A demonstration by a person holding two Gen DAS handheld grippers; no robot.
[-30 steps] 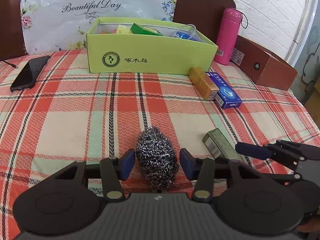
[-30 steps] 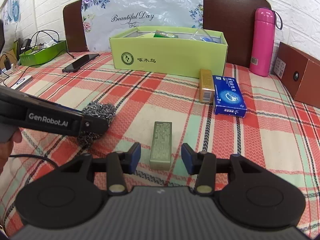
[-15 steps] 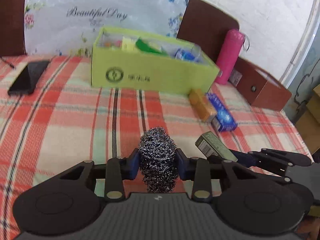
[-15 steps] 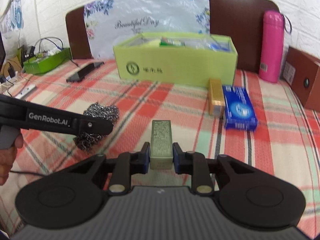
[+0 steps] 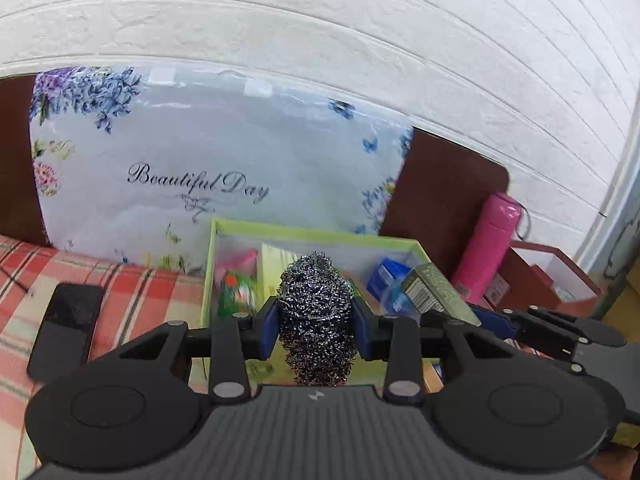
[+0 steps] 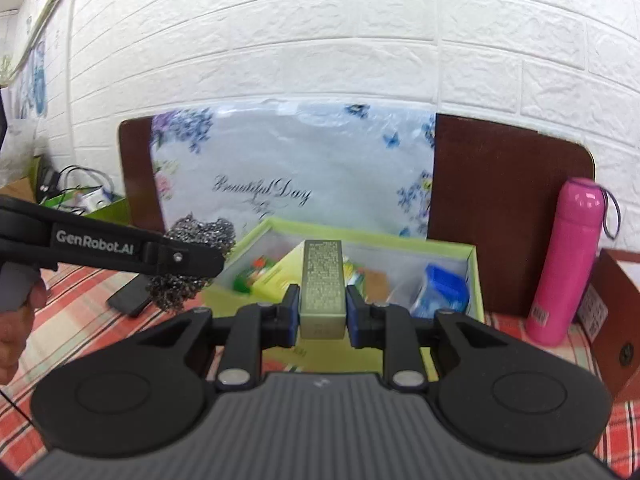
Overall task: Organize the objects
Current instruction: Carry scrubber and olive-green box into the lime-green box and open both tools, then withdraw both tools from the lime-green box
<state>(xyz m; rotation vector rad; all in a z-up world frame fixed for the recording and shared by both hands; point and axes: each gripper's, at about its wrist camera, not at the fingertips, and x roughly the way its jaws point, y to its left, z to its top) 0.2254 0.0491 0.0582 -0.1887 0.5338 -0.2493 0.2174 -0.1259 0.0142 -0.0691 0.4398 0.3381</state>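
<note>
The left hand-held gripper [image 5: 316, 330] grasps a steel wool scourer [image 5: 316, 316] at frame centre, before the open green box [image 5: 312, 236]. The right hand-held gripper [image 6: 322, 316] is clenched on a slim olive box [image 6: 322, 284], low centre, above the same green box.

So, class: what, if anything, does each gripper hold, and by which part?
The left gripper clamps the steel wool scourer across its middle. The right gripper clamps the olive-green box by its long sides, near its closer end.
</note>
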